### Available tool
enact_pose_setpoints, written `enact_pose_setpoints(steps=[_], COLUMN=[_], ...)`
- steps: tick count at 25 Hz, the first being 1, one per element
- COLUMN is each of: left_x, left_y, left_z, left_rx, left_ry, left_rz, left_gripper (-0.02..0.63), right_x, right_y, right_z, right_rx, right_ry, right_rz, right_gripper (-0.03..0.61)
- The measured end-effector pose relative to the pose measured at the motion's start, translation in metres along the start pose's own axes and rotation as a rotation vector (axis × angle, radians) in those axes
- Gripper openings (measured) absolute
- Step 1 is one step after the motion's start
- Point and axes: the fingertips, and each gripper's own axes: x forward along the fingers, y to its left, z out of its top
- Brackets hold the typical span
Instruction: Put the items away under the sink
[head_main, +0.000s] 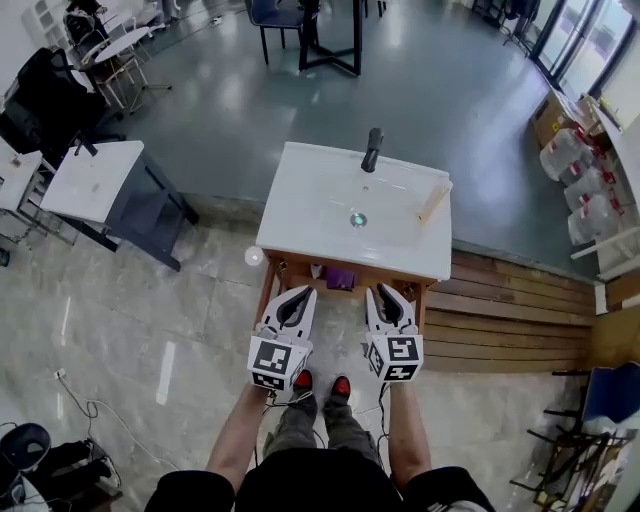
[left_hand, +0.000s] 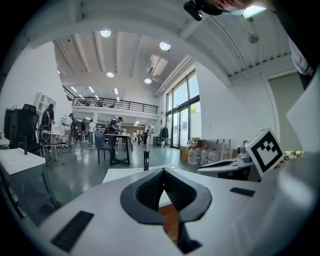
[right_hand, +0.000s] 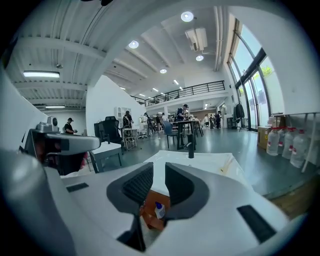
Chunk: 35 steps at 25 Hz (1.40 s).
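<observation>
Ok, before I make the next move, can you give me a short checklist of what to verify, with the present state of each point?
1. Left gripper empty: ok. Its jaws are together with nothing between them.
2. Right gripper empty: ok. Its jaws are slightly apart with nothing between them.
3. Sink top cleared: not ok. A pale stick lies at its right side.
4. Something already stored under the sink: ok. A purple item and a small blue-capped bottle are there.
5. Free room left under the sink: cannot tell. The sink top hides most of it.
</observation>
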Motion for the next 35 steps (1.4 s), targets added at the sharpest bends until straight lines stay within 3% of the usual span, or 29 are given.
enact_pose_setpoints(steps=[8, 14, 35], left_x=[-0.019, -0.035, -0.056], left_y=[-0.001, -0.003, 0.015], left_z=[0.025, 0.029, 0.031], left_rx=[0.034, 0.056, 0.071], left_ry=[-0.014, -0.012, -0.023], left_rz=[-0.019, -0.040, -0.097], left_gripper=[0.006, 0.006, 0.006], right_x=[-0.030, -0.059, -0.078], right_y=[0.005, 0.017, 0.036], right_z=[0.035, 0.039, 0.043], right_rx=[-0.045, -0.100, -0.051], right_ry=[-0.065, -0.076, -0.110], right_rz=[-0.029, -0.033, -0.161], right_gripper=[0.050, 0.046, 0.046])
